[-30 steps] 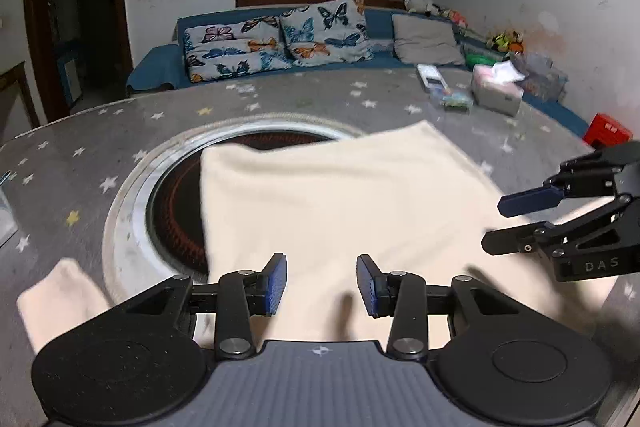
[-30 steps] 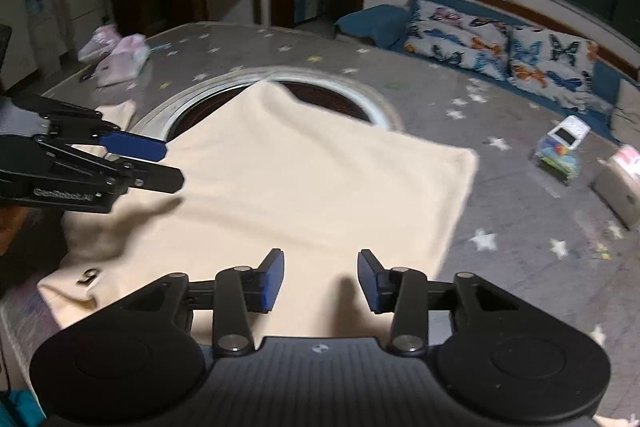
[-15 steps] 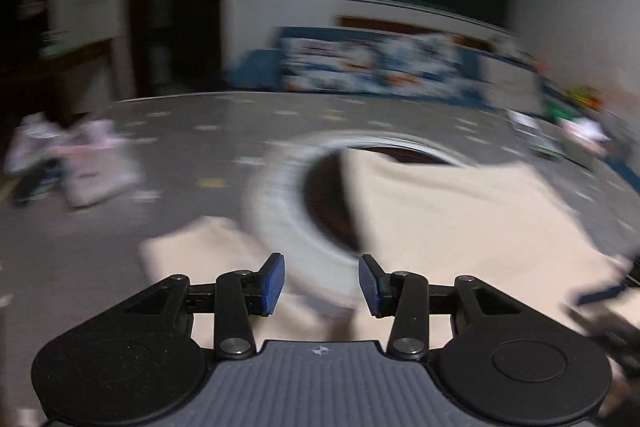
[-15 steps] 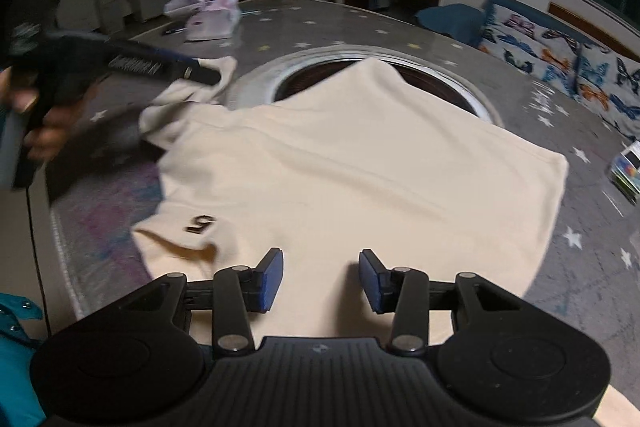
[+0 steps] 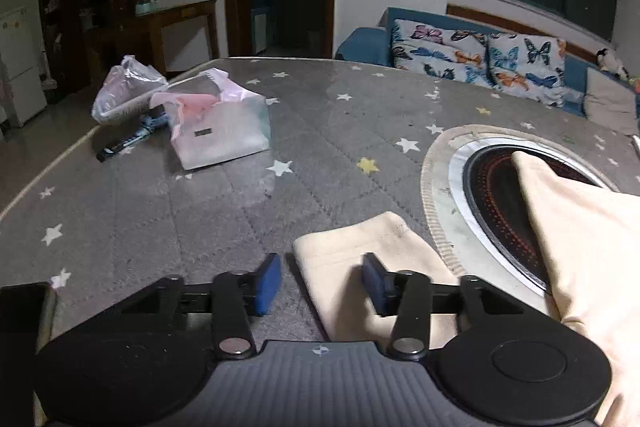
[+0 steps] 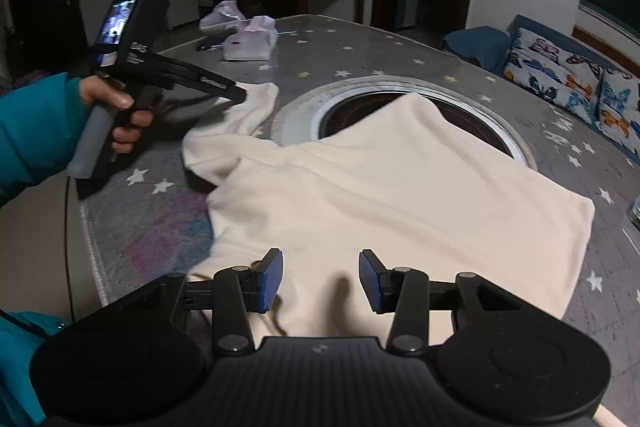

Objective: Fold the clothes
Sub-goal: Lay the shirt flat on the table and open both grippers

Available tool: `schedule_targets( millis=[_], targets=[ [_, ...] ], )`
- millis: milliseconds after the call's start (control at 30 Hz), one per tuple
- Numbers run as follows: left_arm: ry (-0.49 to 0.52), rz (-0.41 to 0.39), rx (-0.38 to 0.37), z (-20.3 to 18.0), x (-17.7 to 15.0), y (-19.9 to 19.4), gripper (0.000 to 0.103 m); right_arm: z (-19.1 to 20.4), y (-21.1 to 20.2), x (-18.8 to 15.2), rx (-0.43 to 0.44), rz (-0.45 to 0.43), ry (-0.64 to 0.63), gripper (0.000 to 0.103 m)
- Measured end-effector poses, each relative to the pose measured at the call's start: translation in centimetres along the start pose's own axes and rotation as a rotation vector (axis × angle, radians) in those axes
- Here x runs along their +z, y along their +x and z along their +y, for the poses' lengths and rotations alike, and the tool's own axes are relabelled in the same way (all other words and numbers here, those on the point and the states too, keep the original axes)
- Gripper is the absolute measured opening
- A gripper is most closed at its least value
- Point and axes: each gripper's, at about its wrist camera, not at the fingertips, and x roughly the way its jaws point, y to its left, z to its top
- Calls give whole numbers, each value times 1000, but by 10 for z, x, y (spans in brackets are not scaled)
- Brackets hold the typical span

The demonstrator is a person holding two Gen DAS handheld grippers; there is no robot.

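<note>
a cream shirt (image 6: 400,195) lies spread on the grey star-patterned surface (image 5: 224,211), its far part draped over the round dark inset (image 6: 360,111) in the middle of the surface. one sleeve (image 5: 360,255) stretches out flat toward the left edge, away from the body of the shirt.

the left gripper (image 5: 320,277) is wide open and holds nothing; in the left wrist view its blue pads straddle the sleeve's end, one pad over bare surface and the other over the cloth. whether the pads touch the cloth cannot be told. in the right wrist view a hand (image 6: 116,115) in a teal sleeve (image 6: 36,131) grips this tool by its handle, tips at the sleeve's end.

the right gripper (image 6: 320,277) is also wide open and empty, poised over the near edge of the shirt, close to the near edge of the surface.

near the far left edge of the surface sit a pale pink bag (image 5: 220,127) and a clear plastic bag (image 5: 124,91). a blue sofa with butterfly cushions (image 5: 480,55) stands beyond.
</note>
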Motion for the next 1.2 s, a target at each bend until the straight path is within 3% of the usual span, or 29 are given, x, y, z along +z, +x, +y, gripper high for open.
schedule_targets(
  millis=[33,100,200,400,667,800,1000,1100,1200],
  targets=[
    [8,-7,-6,-1,-1,0,27,2,1,1,3,0,-6,42],
    [11,-24,-4,-1,0,-1,7,5,2,5,12,0,-16,42],
    [-31,-64,25,7,5,-6,4,11,5,10,24,-3,-34,42],
    [-168,-203,99,41,13,-27,4,19,15,16,55,1,-64,42],
    [-171,-167,127,52,2,-8,4,34,34,9,108,58,-83,42],
    [-184,-105,127,57,1,2,9,35,24,5,143,53,-82,42],
    [-173,-91,142,56,0,-5,13,25,-1,-3,124,11,-35,42],
    [-159,-98,123,50,1,-16,15,13,-8,-11,92,22,6,42],
    [-141,-105,47,34,4,-31,18,5,-4,-20,91,57,39,43]
  ],
)
